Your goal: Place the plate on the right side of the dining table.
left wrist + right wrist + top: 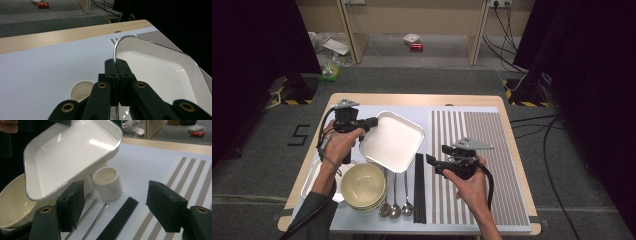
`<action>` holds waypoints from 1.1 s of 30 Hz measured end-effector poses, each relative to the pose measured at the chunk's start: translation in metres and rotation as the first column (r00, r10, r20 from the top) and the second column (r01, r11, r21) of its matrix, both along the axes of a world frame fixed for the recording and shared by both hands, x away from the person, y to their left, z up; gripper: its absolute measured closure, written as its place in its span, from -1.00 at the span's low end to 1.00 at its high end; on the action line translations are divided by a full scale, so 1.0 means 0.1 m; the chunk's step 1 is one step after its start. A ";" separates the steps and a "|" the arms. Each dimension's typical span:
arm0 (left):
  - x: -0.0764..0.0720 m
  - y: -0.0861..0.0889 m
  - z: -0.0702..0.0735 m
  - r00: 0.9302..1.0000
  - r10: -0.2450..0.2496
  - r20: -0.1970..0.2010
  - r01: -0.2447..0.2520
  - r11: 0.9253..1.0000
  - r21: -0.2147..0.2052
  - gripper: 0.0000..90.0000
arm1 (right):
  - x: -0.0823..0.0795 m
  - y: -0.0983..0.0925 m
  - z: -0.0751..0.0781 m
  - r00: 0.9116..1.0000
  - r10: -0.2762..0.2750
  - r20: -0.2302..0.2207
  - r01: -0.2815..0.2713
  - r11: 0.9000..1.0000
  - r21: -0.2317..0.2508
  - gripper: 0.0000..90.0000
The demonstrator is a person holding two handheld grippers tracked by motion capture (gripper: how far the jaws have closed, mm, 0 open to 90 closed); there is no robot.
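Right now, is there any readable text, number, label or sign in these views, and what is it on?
"5": a black mark on the grey floor left of the table.
Red packet on the floor beyond the table: print too small to read.
White tray, bowls: no lettering visible.

The square tray (pixel 72 157) looks like glossy white enamel with a bright metal rim, and the cup (pixel 108 183) and the bowls (pixel 363 186) at its seven o'clock have a smooth, creamy ceramic sheen. The spoons (pixel 395 200) are polished metal, the chopsticks (pixel 419 187) matt black. The desk (pixel 412 99) edge is pale wood under a smooth matt white sheet (pixel 50 65).
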State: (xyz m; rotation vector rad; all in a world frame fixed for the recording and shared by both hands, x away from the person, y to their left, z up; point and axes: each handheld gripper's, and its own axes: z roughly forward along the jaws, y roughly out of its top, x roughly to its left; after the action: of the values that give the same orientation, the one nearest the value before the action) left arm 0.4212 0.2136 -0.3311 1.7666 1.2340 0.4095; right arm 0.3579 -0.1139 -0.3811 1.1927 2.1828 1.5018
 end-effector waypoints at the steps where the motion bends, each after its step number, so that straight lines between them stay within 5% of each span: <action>1: 0.00 -0.01 0.00 1.000 0.000 -0.001 0.000 1.000 -0.002 0.96 | 0.02 0.02 0.02 1.000 -0.001 0.002 0.001 1.000 0.003 -0.30; 10: 0.00 -0.04 -0.01 1.000 -0.010 -0.002 0.010 1.000 -0.019 0.96 | 0.19 0.24 0.07 0.999 0.017 -0.041 -0.014 0.998 0.060 -0.26; 14: 0.00 -0.04 0.00 1.000 -0.017 -0.001 0.017 0.999 -0.040 0.96 | 0.26 0.30 0.03 0.996 0.015 -0.092 -0.007 0.996 0.094 -0.06; 23: 0.00 -0.05 -0.02 1.000 -0.024 0.000 0.024 0.998 -0.055 0.96 | 0.31 0.35 -0.02 0.992 0.018 -0.123 0.001 0.988 0.156 0.20; 33: -0.01 -0.05 -0.02 0.999 -0.034 0.000 0.034 0.997 -0.074 0.96 | 0.37 0.27 0.00 0.993 -0.056 -0.108 0.083 0.962 0.261 0.58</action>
State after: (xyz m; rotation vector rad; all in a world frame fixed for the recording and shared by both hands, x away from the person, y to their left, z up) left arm 0.4206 0.2090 -0.3326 1.7227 1.2036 0.3397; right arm 0.3952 -0.0872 -0.3810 1.4403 2.0207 1.7838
